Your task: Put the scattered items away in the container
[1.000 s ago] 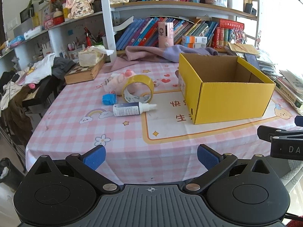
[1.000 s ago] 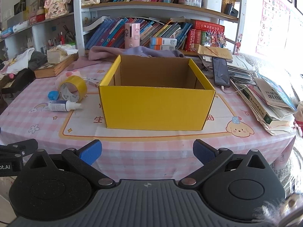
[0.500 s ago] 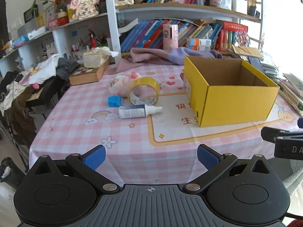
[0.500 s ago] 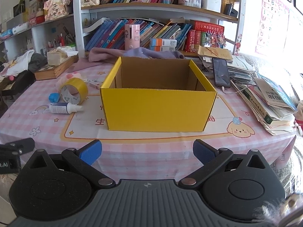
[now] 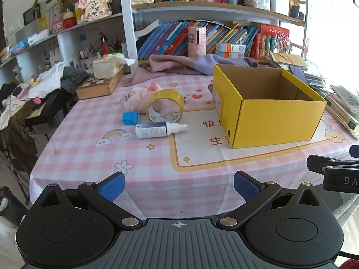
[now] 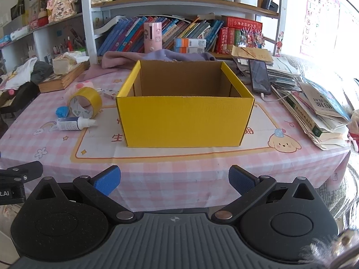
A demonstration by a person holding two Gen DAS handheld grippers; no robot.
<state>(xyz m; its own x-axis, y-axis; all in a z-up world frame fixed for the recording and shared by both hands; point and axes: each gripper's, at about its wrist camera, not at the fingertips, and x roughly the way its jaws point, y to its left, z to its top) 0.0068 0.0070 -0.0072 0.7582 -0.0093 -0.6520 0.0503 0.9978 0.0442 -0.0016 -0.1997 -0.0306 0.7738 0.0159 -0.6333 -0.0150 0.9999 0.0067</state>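
An open yellow cardboard box (image 5: 278,121) (image 6: 184,121) stands on the pink checked tablecloth (image 5: 157,174). Left of it lie a yellow tape roll (image 5: 165,108) (image 6: 85,105), a white bottle on its side (image 5: 157,130) (image 6: 71,123), a small blue item (image 5: 130,118) (image 6: 62,111) and a pink plush toy (image 5: 139,96). My left gripper (image 5: 178,185) is open and empty at the table's near edge, short of the items. My right gripper (image 6: 172,179) is open and empty in front of the box.
A wooden box with a tissue pack (image 5: 101,85) and a pink-purple cloth (image 5: 184,63) lie at the back. A phone (image 6: 259,77) and stacked books (image 6: 314,112) sit right of the yellow box. Bookshelves (image 6: 179,2) rise behind the table. A chair with clothes (image 5: 33,94) stands left.
Both grippers have drawn back slightly from the table, so the box and items look a little farther away. Both grippers stay open. The items have not moved.
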